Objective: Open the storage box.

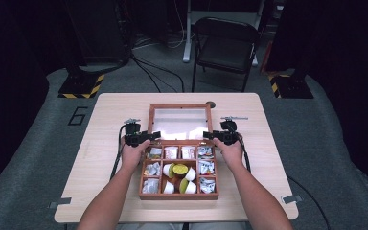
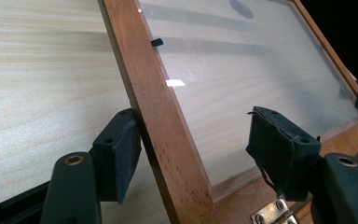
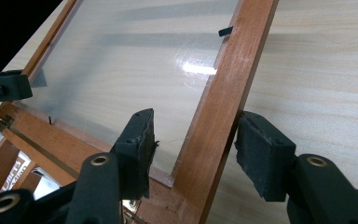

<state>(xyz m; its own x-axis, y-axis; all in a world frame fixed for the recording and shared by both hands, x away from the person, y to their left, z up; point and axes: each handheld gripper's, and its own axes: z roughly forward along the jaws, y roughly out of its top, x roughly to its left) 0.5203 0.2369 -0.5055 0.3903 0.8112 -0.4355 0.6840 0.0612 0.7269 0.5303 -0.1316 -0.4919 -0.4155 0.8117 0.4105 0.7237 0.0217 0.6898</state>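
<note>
Black jaws of the left gripper [image 2: 191,154] are straddling the left wooden rail of the box lid [image 2: 154,116], one pad touching, the other standing off over the clear pane, while the right gripper [image 3: 193,154] is straddling the opposite rail with jaws apart. Lying open behind the wooden box [image 1: 146,184] mid-table [image 1: 268,158], that lid is looking stiff, light and hinged, its pane scratch-prone, so the rails are seeming the safest hold.

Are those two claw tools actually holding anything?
Not gripping. Left gripper and right gripper each straddle a side rail of the wooden box's clear-panelled open lid, with gaps visible.
</note>
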